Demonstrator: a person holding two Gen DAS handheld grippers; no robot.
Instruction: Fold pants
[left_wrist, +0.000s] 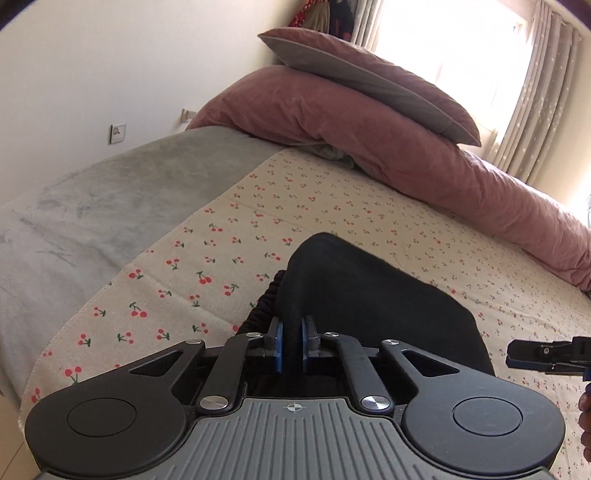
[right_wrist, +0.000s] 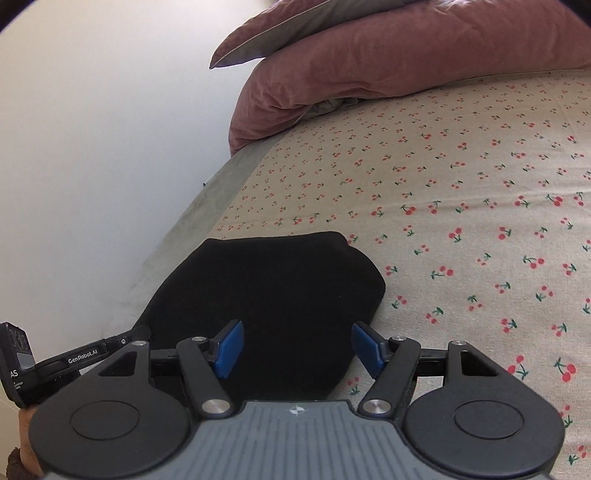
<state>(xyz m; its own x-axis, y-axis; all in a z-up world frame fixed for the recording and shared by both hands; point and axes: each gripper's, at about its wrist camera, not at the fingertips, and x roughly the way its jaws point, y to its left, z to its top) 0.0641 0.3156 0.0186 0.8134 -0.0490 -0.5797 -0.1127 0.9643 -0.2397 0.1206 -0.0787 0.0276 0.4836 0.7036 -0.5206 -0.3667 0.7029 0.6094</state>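
Pants (right_wrist: 266, 295), black and already folded into a compact bundle, lie on a cherry-print sheet (right_wrist: 461, 206) that covers the near part of a bed.

Nearest in the left wrist view, the left gripper (left_wrist: 291, 341) has its blue pads (left_wrist: 277, 343) pressed together on a raised fold of the black fabric, so the cloth stands up in a soft peak between them. A gathered elastic waistband (left_wrist: 264, 306) shows just to the left of that pinch. At the right edge of this view the tip of the right gripper (left_wrist: 532, 356) comes in, just beside the pants' right edge.

In the right wrist view, the right gripper's blue pads (right_wrist: 229, 349) stand wide apart, one over the black fabric and the other above the edge where fabric meets the sheet; neither presses on the cloth. At the left edge of this view the left gripper's body appears, with part of a hand (right_wrist: 27, 435) below it.

Farther back, a grey blanket (left_wrist: 92, 206) lies along the left side of the bed next to the cherry-print sheet. Beyond these, a dusty-pink duvet (left_wrist: 406, 147) is heaped across the head of the bed, with a pink-and-grey pillow (left_wrist: 369, 77) resting on top. Behind it are a white wall (left_wrist: 92, 74) with a small socket plate (left_wrist: 118, 133), and pale curtains (left_wrist: 535, 110) beside a bright window (left_wrist: 454, 48).
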